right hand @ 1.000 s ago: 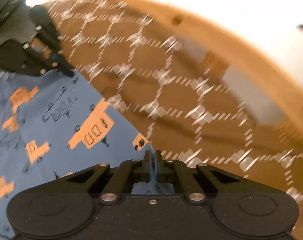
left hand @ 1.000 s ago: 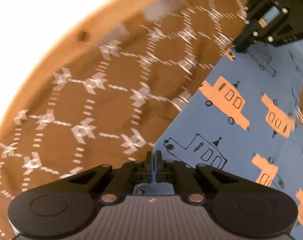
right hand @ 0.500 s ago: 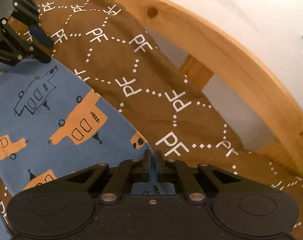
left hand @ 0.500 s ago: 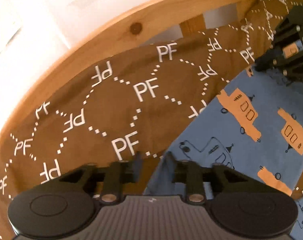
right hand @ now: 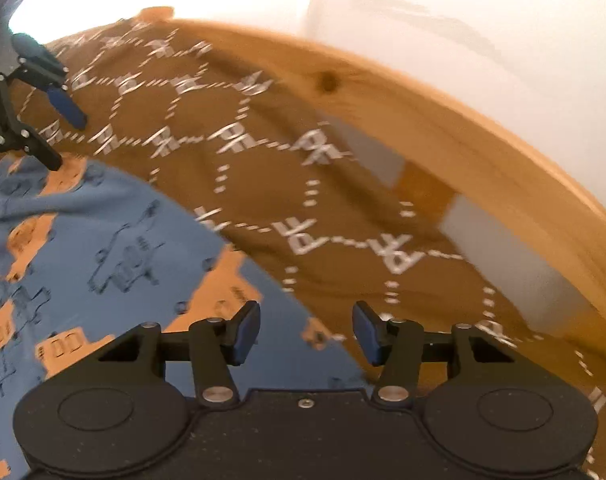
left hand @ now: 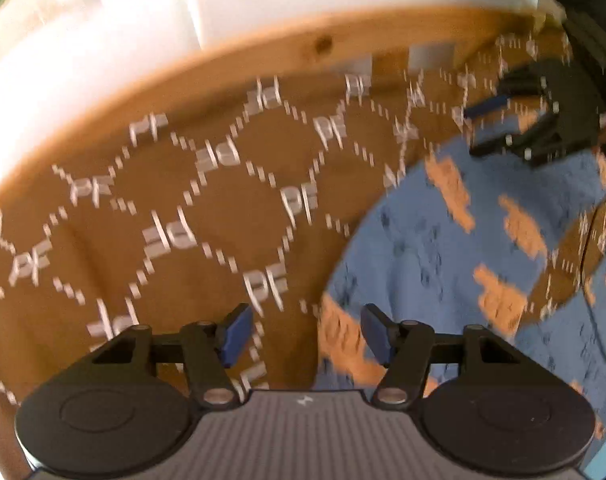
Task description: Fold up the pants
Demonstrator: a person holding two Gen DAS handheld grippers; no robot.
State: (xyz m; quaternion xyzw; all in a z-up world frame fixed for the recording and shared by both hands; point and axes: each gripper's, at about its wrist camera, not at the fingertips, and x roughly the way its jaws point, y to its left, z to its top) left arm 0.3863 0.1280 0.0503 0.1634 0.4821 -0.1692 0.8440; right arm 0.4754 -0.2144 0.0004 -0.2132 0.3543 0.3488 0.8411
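pants [right hand: 103,248] lie on brown cover [right hand: 263,184]; both tools gape, holding nothing.

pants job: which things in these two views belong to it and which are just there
Part of the job:
blue pants with orange prints
left gripper, open
right gripper, open

Just there:
brown bedspread with PF lettering
wooden bed frame
white wall

Blue pants [right hand: 103,248] with orange and outlined vehicle prints, flat on the brown patterned bedcover [right hand: 263,168].
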